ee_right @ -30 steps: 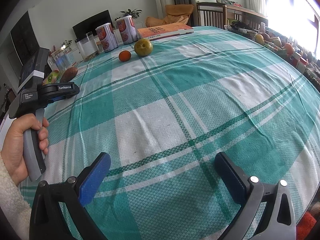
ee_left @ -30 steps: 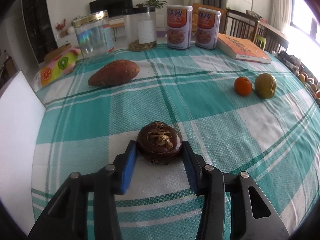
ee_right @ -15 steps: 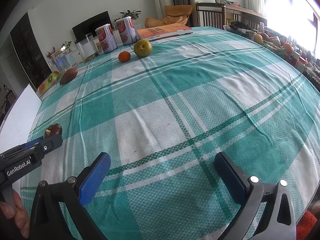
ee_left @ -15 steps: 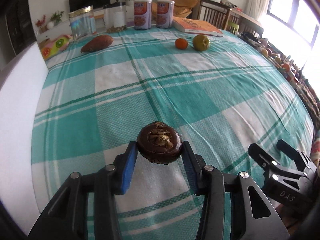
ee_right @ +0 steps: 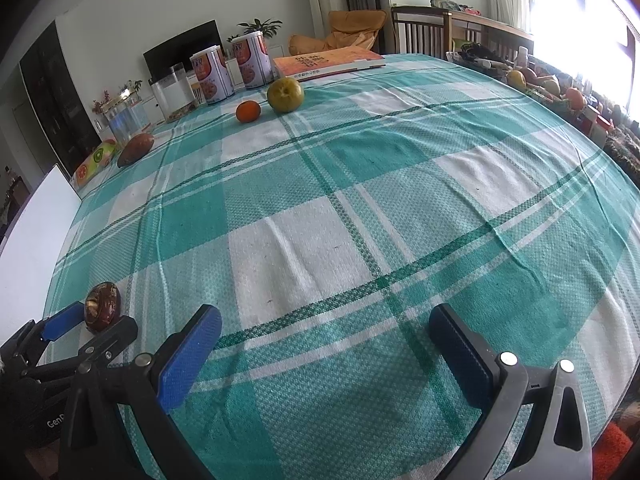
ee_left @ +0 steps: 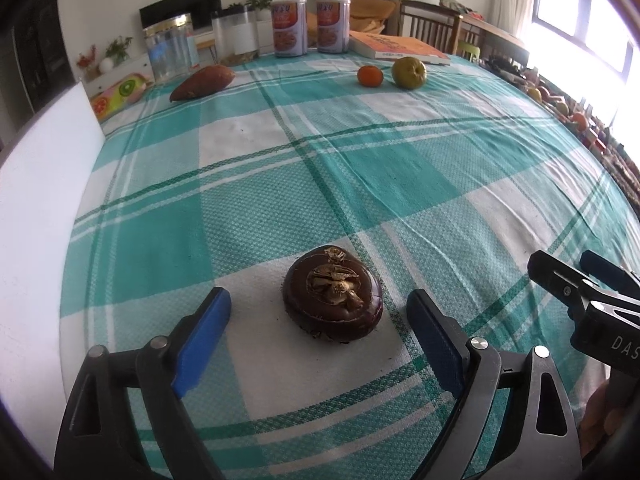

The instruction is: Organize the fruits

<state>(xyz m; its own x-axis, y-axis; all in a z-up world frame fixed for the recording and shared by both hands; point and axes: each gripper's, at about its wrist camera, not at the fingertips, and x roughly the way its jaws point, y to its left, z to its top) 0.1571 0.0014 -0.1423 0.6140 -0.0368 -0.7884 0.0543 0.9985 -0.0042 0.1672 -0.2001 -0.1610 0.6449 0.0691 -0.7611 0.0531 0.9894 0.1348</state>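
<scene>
A dark brown round fruit point(ee_left: 332, 298) with a dried stem cap rests on the checked tablecloth point(ee_left: 360, 168). My left gripper point(ee_left: 317, 302) straddles it with the jaws opening; both blue pads point(ee_left: 200, 344) stand clear of its sides. In the right wrist view the same fruit point(ee_right: 102, 306) and left gripper point(ee_right: 100, 320) sit at the lower left. My right gripper point(ee_right: 326, 318) is open over bare cloth, holding nothing. Far across the table lie an orange point(ee_left: 370, 75), a yellow-green fruit point(ee_left: 409, 73) and a sweet potato point(ee_left: 203, 82).
Two cans point(ee_left: 289, 27), clear jars point(ee_left: 172, 50) and an orange book point(ee_left: 398, 46) line the far edge. A white board point(ee_left: 40, 184) stands along the left side. More fruit point(ee_left: 560, 108) is piled beyond the right edge. Wooden chairs stand behind.
My left gripper carried the dark fruit back to the near part of the table, then its jaws spread and the fruit now sits free on the cloth. The right gripper kept still.
</scene>
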